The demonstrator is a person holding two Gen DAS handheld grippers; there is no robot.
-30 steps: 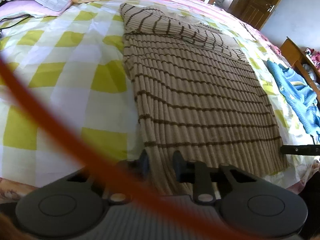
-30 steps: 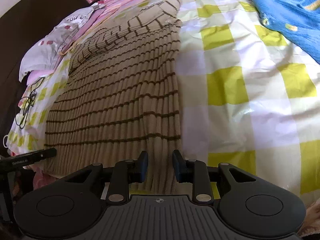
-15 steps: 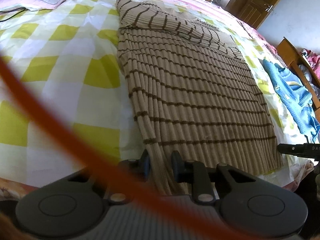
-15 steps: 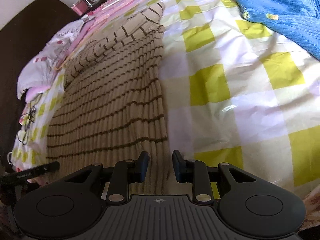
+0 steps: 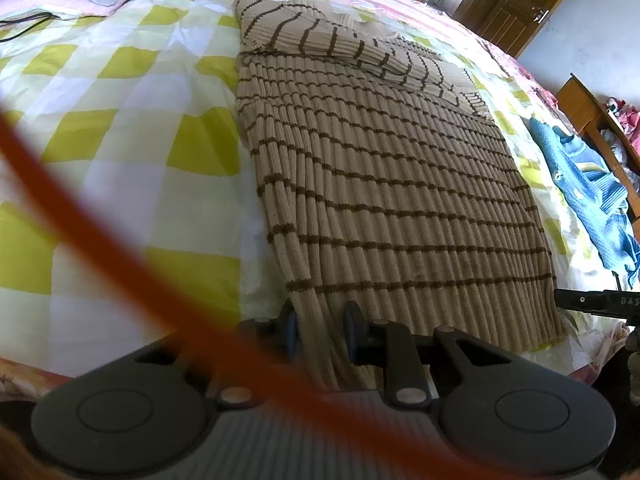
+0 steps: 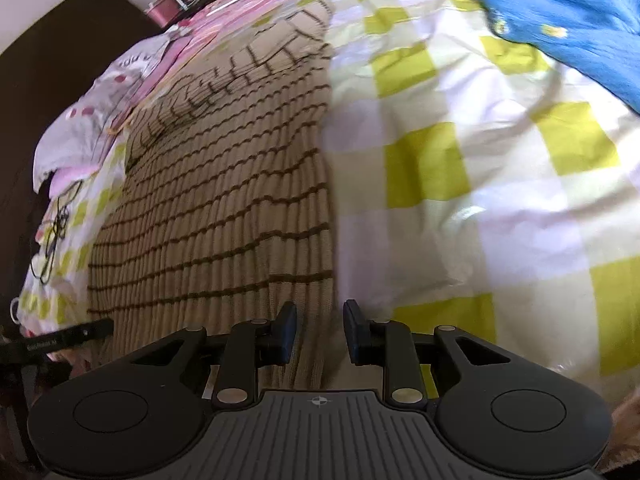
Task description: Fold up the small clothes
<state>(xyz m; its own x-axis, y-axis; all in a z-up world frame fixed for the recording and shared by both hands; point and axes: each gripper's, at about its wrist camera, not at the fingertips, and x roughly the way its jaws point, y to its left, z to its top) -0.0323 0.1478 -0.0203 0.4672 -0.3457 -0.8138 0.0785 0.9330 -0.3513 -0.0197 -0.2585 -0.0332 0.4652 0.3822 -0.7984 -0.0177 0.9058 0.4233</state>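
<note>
A beige ribbed knit sweater with thin dark brown stripes [image 5: 392,184] lies spread flat on a bed covered by a white and yellow-green checked sheet [image 5: 120,152], its sleeves folded across the upper part near the far end. The left gripper [image 5: 320,326] sits at the near left corner of the hem, its black fingers [image 5: 289,328] set narrowly apart with a bunched strip of the sweater's edge running between them. The right gripper [image 6: 320,326] sits at the near right corner of the same hem [image 6: 312,320]; its fingers [image 6: 354,330] are likewise narrow, with the knit edge gathered in the gap. Whether either pair is actually pressing the cloth cannot be told. A blurred orange cord [image 5: 100,264] crosses the left wrist view diagonally in front of the lens. A blue knitted garment [image 6: 560,16] lies on the sheet well apart to the right of the sweater. A pale pillow [image 6: 92,120] lies at the head of the bed, beyond the sweater's left side
</note>
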